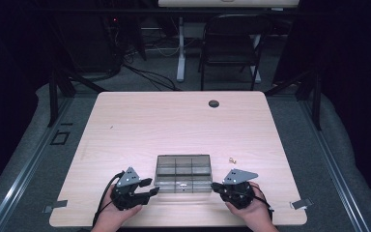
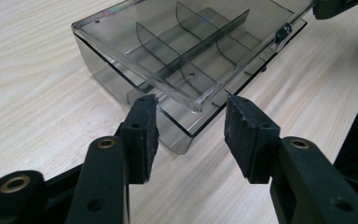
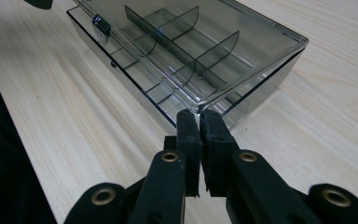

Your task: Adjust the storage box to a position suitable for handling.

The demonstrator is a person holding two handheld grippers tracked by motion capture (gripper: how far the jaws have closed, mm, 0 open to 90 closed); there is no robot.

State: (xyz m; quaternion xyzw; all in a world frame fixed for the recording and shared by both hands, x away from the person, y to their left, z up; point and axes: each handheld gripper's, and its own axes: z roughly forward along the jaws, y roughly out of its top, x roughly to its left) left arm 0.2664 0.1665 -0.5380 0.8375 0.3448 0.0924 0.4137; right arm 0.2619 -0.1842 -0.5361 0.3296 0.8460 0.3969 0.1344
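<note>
While box (image 1: 183, 173) sits btwn grippers: L gripper (image 2: 191, 126) open at corner, R gripper (image 3: 199, 122) closed at lid corner.

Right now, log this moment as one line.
left gripper: open, at corner of box | right gripper: shut, tips at opposite corner | lid: slightly lifted | small brass piece: on table

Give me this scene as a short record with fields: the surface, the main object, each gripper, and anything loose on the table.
surface: light wooden table
main object: smoky clear plastic compartment box, lid slightly raised at the near edge
left gripper: jaws open, box's near corner between them, pads not touching
right gripper: jaws shut, tips at the box's near corner
loose item: small brass-coloured part right of the box
other: round dark grommet near the far edge
</note>
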